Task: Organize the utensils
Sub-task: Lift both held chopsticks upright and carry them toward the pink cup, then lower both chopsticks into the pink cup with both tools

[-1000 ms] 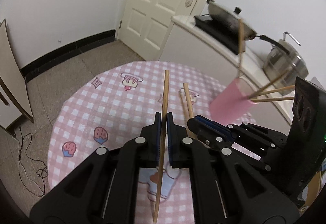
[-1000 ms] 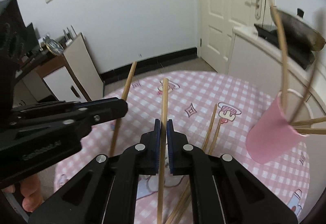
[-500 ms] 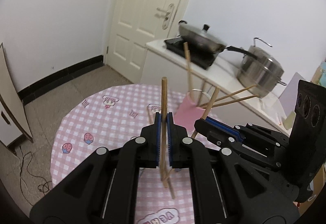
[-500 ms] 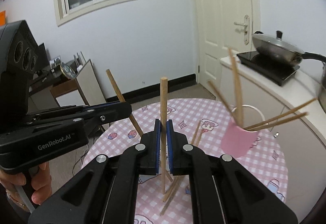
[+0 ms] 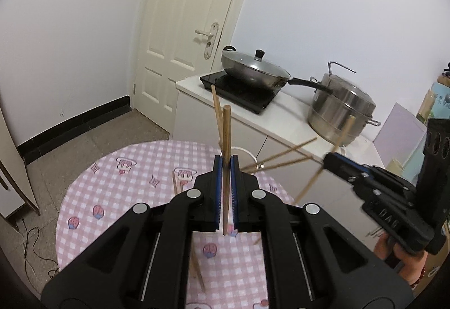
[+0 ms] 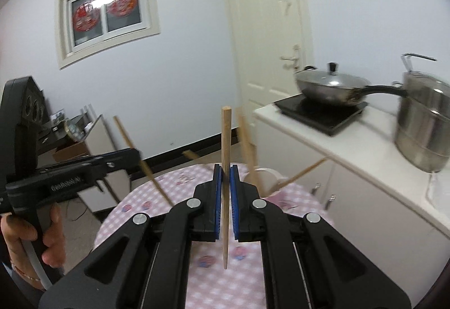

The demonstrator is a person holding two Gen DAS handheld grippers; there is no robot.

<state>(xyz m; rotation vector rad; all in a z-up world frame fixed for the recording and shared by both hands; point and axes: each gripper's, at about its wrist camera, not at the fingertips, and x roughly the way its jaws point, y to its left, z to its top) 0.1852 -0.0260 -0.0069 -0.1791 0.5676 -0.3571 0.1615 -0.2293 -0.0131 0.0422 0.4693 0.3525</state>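
Even, soft indoor light; glare glints on the pan lid (image 5: 260, 67). Fisheye bends walls, dark corners. Right view is motion-blurred, left sharper.

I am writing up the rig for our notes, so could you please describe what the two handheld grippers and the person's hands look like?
Both the left gripper and the right gripper are matte black, with angular linkage arms, silver round pivot pins and ribbed blue pads. Each body carries raised lettering and a tall black housing with round holes. The right hand wears a red bead bracelet; the left hand wears a thin bracelet, beside a pale cable.
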